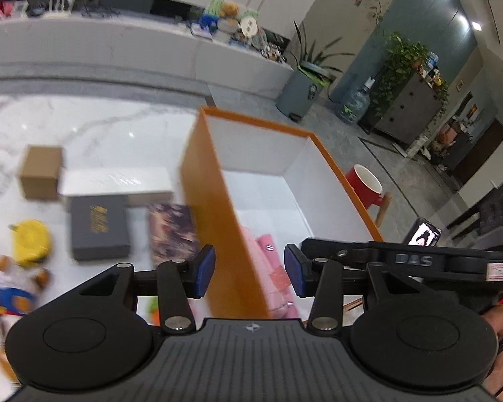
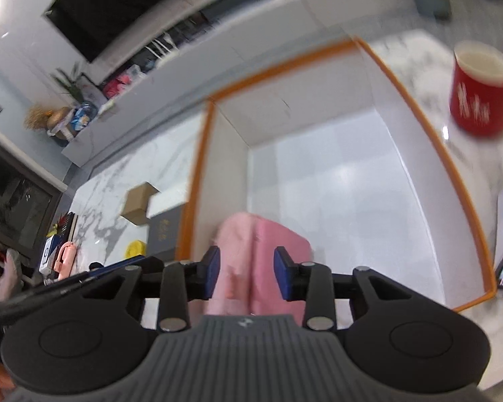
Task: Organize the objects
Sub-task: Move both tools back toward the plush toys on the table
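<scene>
On the marble table, from left to right: a yellow toy, a grey box, then the orange box, a red mug beyond. My left tongs hang open, straddling the box's wall. My right tongs are open above the pink cloth, which lies inside, seemingly packed there for tidying.

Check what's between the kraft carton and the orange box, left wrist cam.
In the left wrist view: between carton and orange box lie a white box, a grey box and a patterned booklet.
</scene>
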The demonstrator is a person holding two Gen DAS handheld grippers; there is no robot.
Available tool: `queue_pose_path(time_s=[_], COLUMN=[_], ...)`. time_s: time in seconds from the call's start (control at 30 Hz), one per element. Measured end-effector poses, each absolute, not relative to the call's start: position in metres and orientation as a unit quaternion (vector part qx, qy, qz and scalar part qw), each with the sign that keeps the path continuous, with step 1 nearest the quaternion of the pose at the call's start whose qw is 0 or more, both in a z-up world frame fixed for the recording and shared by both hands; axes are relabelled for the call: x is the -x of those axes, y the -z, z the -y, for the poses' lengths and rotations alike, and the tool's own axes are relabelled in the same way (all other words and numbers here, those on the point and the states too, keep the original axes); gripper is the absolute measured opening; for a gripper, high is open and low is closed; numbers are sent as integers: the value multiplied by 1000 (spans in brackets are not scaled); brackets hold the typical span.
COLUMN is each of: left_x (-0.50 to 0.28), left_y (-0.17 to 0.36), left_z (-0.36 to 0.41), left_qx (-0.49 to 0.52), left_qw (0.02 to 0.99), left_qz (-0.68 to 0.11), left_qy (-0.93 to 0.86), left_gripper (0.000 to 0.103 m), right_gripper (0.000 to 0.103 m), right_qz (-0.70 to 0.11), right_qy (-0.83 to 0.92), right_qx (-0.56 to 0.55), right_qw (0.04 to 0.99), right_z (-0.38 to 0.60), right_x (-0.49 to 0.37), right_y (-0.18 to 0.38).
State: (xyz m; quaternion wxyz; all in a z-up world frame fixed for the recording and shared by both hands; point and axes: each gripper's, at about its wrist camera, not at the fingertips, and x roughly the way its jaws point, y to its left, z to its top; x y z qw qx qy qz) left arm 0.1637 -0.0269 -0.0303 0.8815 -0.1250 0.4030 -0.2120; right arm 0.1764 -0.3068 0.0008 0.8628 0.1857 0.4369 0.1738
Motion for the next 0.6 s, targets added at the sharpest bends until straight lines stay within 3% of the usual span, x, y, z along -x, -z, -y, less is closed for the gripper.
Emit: queue_pose_path(time_s=[0.1,0.3,0.6], left_x=[-148,-121,-96], left_y=[17,8,31], left_z=[7,-44,-118], left_qx=[104,70,-29], left_qw=[894,909,908], left_qz=[-389,-386,-408], left_qy=[195,139,92], left_gripper=[52,52,52], right_gripper=[51,52,53], right_qz=[-391,-336,-401], right_qy=[-202,-260,-320], right_qx=[-156,-104,-119], right_qw=[884,899,850], right_z=[290,239,143], right_x=[-157,-121,-110], right_y=[-23,-47,-4])
